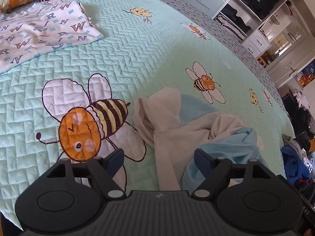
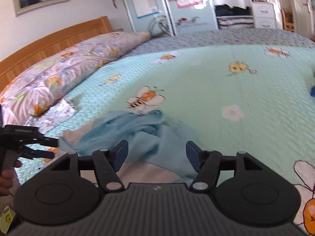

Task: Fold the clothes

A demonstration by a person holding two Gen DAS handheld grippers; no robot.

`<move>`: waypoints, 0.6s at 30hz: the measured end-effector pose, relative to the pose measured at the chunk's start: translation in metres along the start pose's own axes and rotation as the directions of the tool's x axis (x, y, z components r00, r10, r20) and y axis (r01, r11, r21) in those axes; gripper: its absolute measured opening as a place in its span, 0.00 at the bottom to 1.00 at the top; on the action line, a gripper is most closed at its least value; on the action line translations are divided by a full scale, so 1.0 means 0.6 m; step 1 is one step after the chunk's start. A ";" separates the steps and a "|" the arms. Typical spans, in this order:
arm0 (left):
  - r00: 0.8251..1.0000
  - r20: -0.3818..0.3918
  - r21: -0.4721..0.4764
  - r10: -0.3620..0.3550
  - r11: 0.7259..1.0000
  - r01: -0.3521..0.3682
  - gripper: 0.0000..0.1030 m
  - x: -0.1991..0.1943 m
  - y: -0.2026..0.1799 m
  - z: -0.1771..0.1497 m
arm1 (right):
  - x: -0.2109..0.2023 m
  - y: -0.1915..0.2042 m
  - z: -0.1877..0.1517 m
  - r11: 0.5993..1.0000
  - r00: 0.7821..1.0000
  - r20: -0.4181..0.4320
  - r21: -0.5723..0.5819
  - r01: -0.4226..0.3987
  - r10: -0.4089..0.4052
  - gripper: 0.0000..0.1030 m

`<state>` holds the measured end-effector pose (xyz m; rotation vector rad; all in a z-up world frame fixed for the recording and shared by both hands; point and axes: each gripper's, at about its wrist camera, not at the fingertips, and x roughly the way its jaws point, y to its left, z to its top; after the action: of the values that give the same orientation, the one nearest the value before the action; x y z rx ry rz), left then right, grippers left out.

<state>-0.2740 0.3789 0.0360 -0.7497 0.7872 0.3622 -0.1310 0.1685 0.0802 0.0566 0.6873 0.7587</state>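
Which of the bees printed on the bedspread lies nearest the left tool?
The big bee with the orange face and dark stripes, just beyond the left tool. The other bees are smaller and farther up the bedspread.

Bedspread (image 1: 137, 45) open ahead; crumpled garment (image 1: 196, 129) near, folded cloth (image 1: 43, 33) far left

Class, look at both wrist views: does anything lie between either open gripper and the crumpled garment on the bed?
Nothing visible does. The garment lies directly ahead of the left gripper and the right gripper, with only bedspread around it.
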 end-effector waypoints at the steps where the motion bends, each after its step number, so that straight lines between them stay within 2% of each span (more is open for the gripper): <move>1: 1.000 -0.002 -0.001 0.000 1.000 0.000 0.78 0.003 0.001 0.000 | 0.007 -0.010 0.001 1.000 1.000 -0.004 0.024 0.001 -0.001 0.70; 3: 1.000 -0.014 -0.005 -0.004 1.000 0.004 0.78 0.009 0.001 -0.001 | 0.024 -0.029 0.008 0.997 1.000 -0.006 0.079 -0.008 0.008 0.74; 6: 0.999 -0.032 0.002 -0.004 1.000 0.004 0.78 0.017 -0.002 -0.005 | 0.061 -0.060 0.026 0.985 0.999 -0.025 0.173 -0.023 0.028 0.74; 10: 0.999 -0.035 0.003 0.002 1.000 -0.002 0.78 0.018 -0.002 -0.005 | 0.132 -0.105 0.036 0.944 0.986 -0.131 0.327 -0.053 0.100 0.74; 12: 0.999 -0.035 -0.005 0.004 1.000 -0.004 0.78 0.018 0.002 -0.003 | 0.157 -0.114 0.033 0.926 0.977 -0.170 0.374 -0.056 0.128 0.69; 14: 0.999 -0.037 -0.014 0.008 1.000 -0.009 0.78 0.020 0.006 -0.001 | 0.165 -0.104 0.033 0.942 0.976 -0.183 0.333 -0.050 0.117 0.56; 15: 0.999 -0.040 -0.018 0.011 1.000 -0.012 0.78 0.021 0.007 -0.001 | 0.165 -0.098 0.033 0.947 0.976 -0.186 0.317 -0.053 0.116 0.32; 16: 0.999 -0.044 -0.023 0.010 1.000 -0.011 0.79 0.023 0.008 0.000 | 0.164 -0.092 0.032 0.950 0.975 -0.186 0.306 -0.063 0.125 0.02; 18: 0.999 -0.046 -0.029 0.007 1.000 -0.009 0.79 0.024 0.009 0.001 | 0.155 -0.081 0.030 0.958 0.980 -0.161 0.278 -0.066 0.114 0.03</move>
<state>-0.2673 0.3834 0.0231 -0.7845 0.8295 0.3655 -0.0424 0.1967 0.0291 0.2759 0.9605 0.7581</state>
